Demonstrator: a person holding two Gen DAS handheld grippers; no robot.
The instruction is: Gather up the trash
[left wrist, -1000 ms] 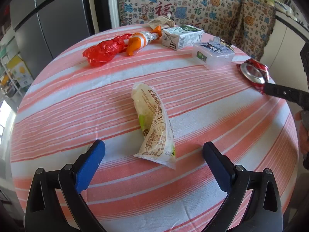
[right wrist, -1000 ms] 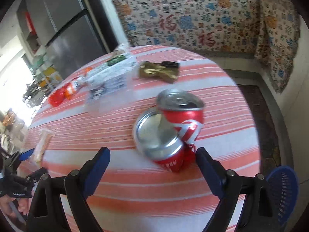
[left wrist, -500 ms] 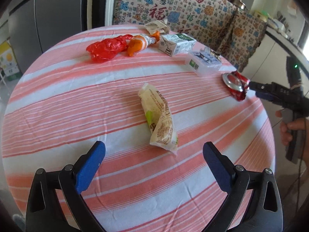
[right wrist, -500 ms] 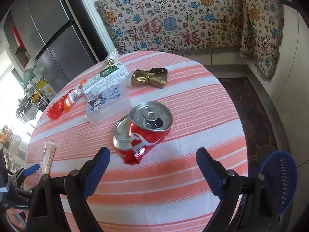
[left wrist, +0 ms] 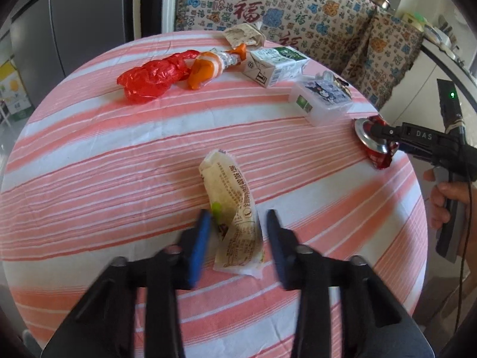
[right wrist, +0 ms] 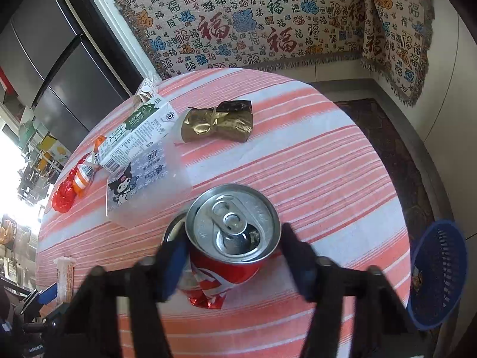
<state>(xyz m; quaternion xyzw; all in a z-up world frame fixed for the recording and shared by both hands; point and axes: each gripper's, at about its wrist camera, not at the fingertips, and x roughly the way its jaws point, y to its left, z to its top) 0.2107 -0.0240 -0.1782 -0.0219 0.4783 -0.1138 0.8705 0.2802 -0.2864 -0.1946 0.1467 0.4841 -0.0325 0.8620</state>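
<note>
1. the left gripper (left wrist: 237, 240) has just been closing around the near end of the pale snack wrapper (left wrist: 231, 205); its blue fingers sit on either side of the wrapper with a sliver of gap showing, so i would not call it gripped. the wrapper lies flat on the striped tablecloth (left wrist: 89, 155).
2. the right gripper (right wrist: 231, 256) has also just been closing, with the crushed red can (right wrist: 229, 244) between its fingers. the left finger looks to touch the can's side; the right one looks just short of the rim, though motion blur makes that hard to judge.
3. farther out, nothing else is touched: the red plastic bag (left wrist: 152, 77), the orange wrapper (left wrist: 205, 68), the milk carton (left wrist: 275, 64), the clear plastic box (left wrist: 323, 100), a crumpled paper wrapper (left wrist: 243, 34) at the far edge, and the gold foil wrapper (right wrist: 217, 120).
4. a blue basket (right wrist: 438, 271) stands on the floor beside the table on the right; i take it for the bin, and its inside is not visible.
5. so the job looks barely started: two pieces about to be picked up, six more waiting, nothing seen binned.
</note>
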